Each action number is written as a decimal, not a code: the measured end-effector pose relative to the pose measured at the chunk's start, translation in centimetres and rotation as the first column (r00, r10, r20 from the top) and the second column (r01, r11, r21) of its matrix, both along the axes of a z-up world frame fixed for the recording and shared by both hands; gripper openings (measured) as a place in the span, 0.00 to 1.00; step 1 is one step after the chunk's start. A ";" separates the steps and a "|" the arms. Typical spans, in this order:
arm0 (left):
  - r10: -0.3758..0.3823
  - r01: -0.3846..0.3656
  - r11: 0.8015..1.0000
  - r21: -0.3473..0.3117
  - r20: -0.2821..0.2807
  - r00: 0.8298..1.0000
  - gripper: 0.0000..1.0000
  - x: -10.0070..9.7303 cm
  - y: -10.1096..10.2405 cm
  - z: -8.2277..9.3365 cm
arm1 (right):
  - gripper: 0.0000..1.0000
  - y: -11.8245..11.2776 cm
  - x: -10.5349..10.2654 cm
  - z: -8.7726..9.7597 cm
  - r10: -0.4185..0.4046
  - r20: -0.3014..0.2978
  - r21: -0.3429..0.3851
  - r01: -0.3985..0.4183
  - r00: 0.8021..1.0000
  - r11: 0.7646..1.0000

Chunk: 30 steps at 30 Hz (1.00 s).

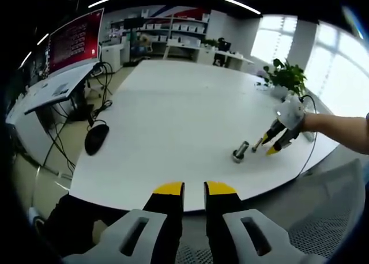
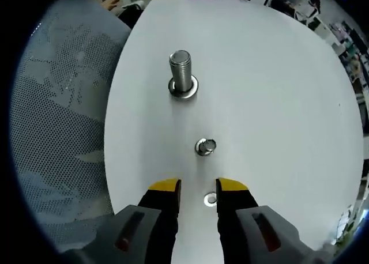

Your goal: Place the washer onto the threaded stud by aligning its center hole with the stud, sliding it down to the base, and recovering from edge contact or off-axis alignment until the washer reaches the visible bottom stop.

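Right gripper (image 2: 198, 187), seen from its own camera: two black jaws with yellow tips, parted by a modest gap, nothing clamped between them. Small silver washer (image 2: 210, 199) flat on the white table (image 2: 277, 102), right between the yellow tips, close beside the right-hand tip; actual contact impossible to judge. Just beyond the tips, a small metal nut (image 2: 205, 147) on the tabletop, apart from the washer. Farther along the same line, threaded stud (image 2: 181, 70) standing upright on a round flanged base, shiny, threads visible down its side, bare of any washer. Grey mesh chair back (image 2: 63, 120) along the left of the right gripper view, off the table's edge.

Left gripper (image 1: 194, 189), from its own camera: jaws with yellow tips set close together with a narrow slot between, holding nothing, hanging off the near edge of the table (image 1: 173, 120), well apart from the stud. Across the same view, the right gripper (image 1: 271, 146) held in a hand (image 1: 305, 122), tips pointed down at the tabletop just beside the stud (image 1: 240, 151). Black computer mouse (image 1: 96, 138) with cable at the table's left edge. Potted green plant (image 1: 285, 76) at the far right. Large screen with red display (image 1: 74, 42) on a desk to the left.
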<state>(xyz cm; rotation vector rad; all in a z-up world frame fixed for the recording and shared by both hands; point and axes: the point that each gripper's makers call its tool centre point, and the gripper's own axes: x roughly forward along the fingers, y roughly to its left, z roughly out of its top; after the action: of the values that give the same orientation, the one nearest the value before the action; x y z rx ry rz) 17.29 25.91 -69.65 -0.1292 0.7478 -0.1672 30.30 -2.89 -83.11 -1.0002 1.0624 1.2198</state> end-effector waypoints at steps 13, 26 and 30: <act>-0.008 0.008 1.000 0.011 -0.007 1.000 0.10 -0.1 0.0 -0.1 | 0.24 -1.8 0.8 -1.1 -0.069 -0.018 0.000 0.069 0.997 0.998; -0.010 0.010 1.000 0.013 -0.004 1.000 0.10 0.0 -0.1 -0.1 | 0.13 -1.2 1.0 -0.1 -0.049 0.012 0.023 0.049 0.999 0.999; -0.011 0.011 1.000 0.014 -0.003 1.000 0.09 0.0 -0.1 0.0 | 0.13 0.0 0.4 1.5 -0.025 0.013 0.045 0.024 1.000 0.999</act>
<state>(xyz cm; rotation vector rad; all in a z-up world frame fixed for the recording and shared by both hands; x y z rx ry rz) 17.27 25.81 -69.69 -0.1123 0.7523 -0.1721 30.72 -2.91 -81.62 -0.9578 1.0295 1.2100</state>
